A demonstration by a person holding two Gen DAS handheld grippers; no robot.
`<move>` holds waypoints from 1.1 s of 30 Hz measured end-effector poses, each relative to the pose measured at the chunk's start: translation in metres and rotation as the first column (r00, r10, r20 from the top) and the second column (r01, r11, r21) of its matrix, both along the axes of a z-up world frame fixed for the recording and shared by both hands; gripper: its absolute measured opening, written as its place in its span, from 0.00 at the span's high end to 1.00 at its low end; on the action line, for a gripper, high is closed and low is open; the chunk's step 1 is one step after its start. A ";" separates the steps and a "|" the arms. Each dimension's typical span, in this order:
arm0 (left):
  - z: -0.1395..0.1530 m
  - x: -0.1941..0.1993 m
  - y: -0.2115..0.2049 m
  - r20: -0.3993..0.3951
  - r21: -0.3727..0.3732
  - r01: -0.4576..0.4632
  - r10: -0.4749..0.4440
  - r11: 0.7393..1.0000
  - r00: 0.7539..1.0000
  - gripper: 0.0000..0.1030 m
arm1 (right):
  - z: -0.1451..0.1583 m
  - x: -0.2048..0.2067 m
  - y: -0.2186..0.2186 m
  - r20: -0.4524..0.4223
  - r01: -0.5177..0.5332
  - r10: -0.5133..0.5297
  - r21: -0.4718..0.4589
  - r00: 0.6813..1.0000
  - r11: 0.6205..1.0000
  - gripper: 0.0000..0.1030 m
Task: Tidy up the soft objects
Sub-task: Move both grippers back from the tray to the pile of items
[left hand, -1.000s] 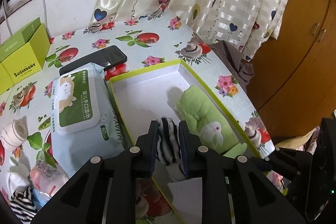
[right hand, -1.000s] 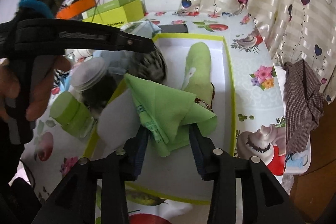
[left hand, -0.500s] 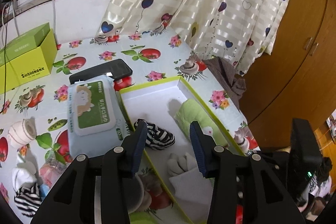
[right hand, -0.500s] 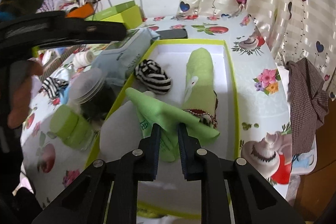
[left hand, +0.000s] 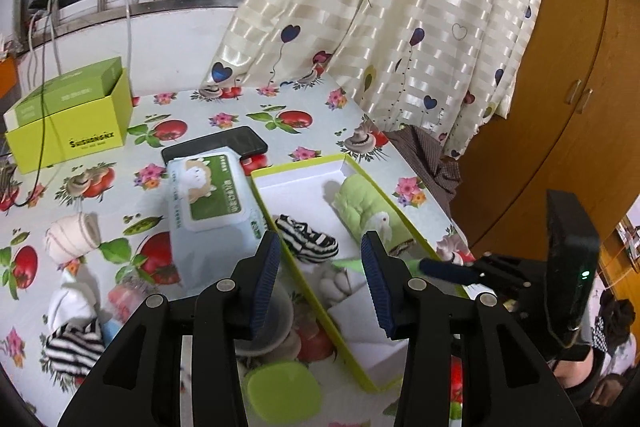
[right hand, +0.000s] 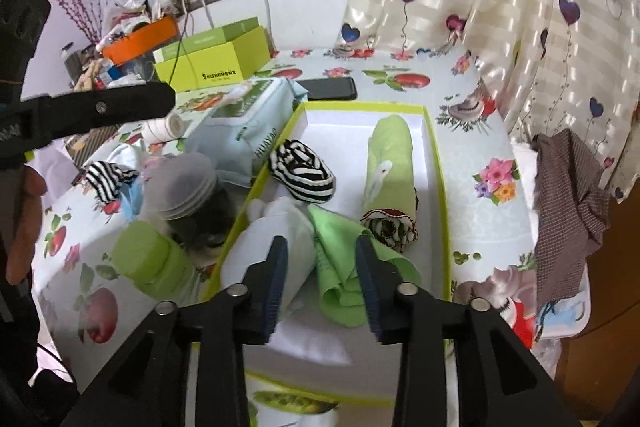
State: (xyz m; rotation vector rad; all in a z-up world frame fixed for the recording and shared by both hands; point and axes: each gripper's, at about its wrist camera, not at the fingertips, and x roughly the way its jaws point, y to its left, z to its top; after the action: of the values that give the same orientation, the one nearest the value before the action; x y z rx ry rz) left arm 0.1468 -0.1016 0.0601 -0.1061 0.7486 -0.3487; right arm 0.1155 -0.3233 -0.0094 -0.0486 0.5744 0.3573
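A white box with a yellow-green rim [left hand: 297, 165] [right hand: 439, 163] lies on the flowered table. In it lie a rolled green towel [left hand: 366, 209] [right hand: 389, 169], a black-and-white striped sock [left hand: 308, 238] [right hand: 301, 173], a white cloth [right hand: 276, 229] and a loose green cloth [right hand: 340, 269]. My left gripper [left hand: 320, 281] is open and empty, raised above the box's near end. My right gripper [right hand: 322, 285] is open, its fingers on either side of the green cloth, which lies in the box. Another striped sock [left hand: 74, 345] [right hand: 110, 177] and a rolled beige sock [left hand: 70, 237] lie on the table at left.
A wet-wipes pack [left hand: 212, 197] [right hand: 252, 125] lies against the box's left side, with a black phone [left hand: 216, 145] behind it. A yellow-green carton [left hand: 68, 131] stands at the back left. A jar with a clear lid [right hand: 192, 195], a green cup [right hand: 146, 263] and brown checked cloth [right hand: 568, 203] lie nearby.
My left gripper let go of the striped sock in the box, opened and rose. My right gripper closed on the green cloth, then opened, leaving it lying in the box.
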 end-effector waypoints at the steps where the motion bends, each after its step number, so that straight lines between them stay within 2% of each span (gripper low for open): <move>1: 0.000 -0.003 0.002 0.003 0.001 -0.003 0.003 1.000 1.000 0.58 | 0.003 -0.006 0.002 0.012 0.003 -0.003 -0.004 1.000 1.000 0.60; 3: 0.001 -0.011 0.006 0.010 0.003 -0.013 0.013 1.000 1.000 0.58 | 0.008 -0.015 0.005 0.030 0.005 -0.005 -0.009 1.000 1.000 0.56; 14: -0.008 -0.048 0.036 0.005 0.021 -0.079 0.079 0.997 0.997 0.58 | 0.021 -0.045 0.029 0.067 -0.020 0.023 -0.037 0.998 0.999 0.54; 33: -0.027 -0.081 0.077 -0.010 0.014 -0.150 0.150 0.989 0.989 0.58 | 0.027 -0.059 0.072 0.068 -0.092 0.097 -0.073 0.993 0.993 0.54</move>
State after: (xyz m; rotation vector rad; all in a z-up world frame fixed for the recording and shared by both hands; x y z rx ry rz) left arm 0.0657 -0.0242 0.0334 -0.1509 0.7494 -0.2001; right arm 0.0570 -0.2517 0.0175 -0.1557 0.5145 0.4255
